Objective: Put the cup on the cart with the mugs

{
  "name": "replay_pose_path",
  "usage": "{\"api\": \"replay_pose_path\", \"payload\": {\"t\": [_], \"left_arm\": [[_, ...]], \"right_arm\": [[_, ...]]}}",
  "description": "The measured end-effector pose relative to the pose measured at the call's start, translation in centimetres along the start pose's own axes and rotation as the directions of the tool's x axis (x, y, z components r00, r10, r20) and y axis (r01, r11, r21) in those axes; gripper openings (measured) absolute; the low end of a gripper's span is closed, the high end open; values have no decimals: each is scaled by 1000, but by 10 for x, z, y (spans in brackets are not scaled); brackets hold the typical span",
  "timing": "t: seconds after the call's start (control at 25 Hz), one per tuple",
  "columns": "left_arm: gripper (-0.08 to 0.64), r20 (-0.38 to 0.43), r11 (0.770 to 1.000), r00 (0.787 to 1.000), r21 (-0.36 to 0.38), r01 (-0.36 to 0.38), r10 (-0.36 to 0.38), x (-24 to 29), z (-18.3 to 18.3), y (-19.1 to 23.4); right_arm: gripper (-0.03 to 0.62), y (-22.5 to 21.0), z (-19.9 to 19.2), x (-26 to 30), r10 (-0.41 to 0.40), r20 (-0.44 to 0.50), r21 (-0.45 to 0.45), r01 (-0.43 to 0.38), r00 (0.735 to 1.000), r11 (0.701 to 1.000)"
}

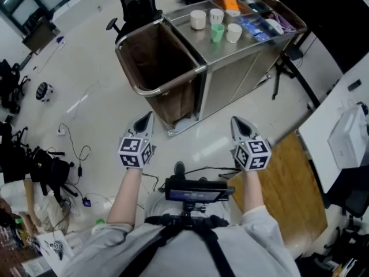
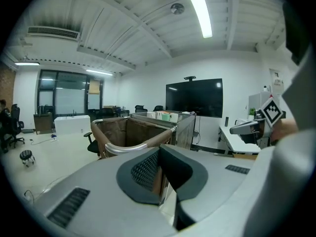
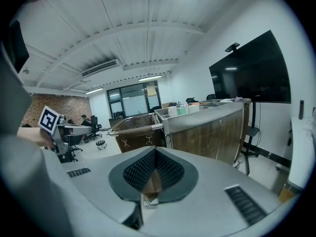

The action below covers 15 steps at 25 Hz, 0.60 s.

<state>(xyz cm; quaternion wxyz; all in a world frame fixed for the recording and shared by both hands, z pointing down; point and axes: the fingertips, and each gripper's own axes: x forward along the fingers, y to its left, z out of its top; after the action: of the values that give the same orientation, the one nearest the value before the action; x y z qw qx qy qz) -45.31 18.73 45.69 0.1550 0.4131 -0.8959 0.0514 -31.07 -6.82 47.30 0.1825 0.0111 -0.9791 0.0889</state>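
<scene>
Green cup [image 1: 217,32]: stands on the cart [image 1: 230,77] top among white mugs [image 1: 198,19], well apart from left gripper [image 1: 147,119] and right gripper [image 1: 236,123], both closed on nothing; likely hazard: a needless reach knocking it over.

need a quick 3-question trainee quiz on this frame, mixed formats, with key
1. True or false: the green cup stands on the cart among white mugs.
2. The left gripper and right gripper are: A) shut and empty B) each shut on a mug C) wide open.
3. Fill in: in the head view, the brown bag hangs at the cart's ___ end.
Key: 1 true; 2 A; 3 left.
</scene>
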Motion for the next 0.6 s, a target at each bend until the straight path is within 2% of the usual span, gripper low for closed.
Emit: {"api": "replay_pose_path", "payload": {"t": [0.6], "left_arm": [[2, -31, 999, 999, -31, -11, 10, -24, -29, -16]], "right_arm": [[0, -4, -17, -20, 3, -9, -4, -3, 1000, 1000]]}}
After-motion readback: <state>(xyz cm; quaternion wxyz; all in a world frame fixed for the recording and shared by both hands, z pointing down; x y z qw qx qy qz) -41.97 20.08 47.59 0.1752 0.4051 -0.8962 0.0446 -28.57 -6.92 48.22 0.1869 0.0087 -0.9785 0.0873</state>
